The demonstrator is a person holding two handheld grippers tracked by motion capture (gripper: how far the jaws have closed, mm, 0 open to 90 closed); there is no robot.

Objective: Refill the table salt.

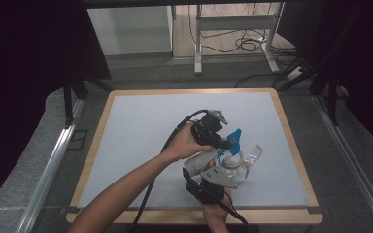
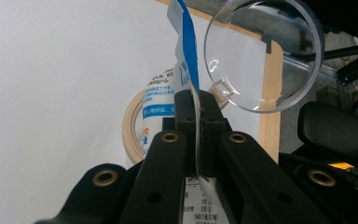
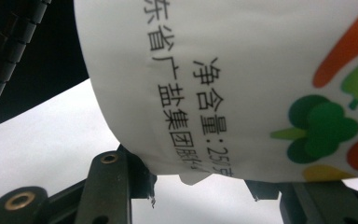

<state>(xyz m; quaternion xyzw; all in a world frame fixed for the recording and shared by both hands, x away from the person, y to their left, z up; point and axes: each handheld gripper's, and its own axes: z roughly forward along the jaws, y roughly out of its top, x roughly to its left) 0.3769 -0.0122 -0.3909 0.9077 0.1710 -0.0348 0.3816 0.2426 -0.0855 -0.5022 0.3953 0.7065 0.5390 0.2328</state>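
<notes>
Left gripper [image 1: 227, 141] clamped on the bag's blue top edge [image 2: 186, 51]; right gripper [image 1: 222, 170] grasping the white bag [image 3: 242, 88] lower down. Held near the table's [image 1: 141, 121] near-right edge, beside clear cup [image 1: 254, 156] and tape roll [image 2: 134, 122]. Open room left and far.

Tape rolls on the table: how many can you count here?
1. A single tape roll lies flat on the table, behind the printed packet and beside the clear plastic cup. The packet and tools may hide others.
</notes>
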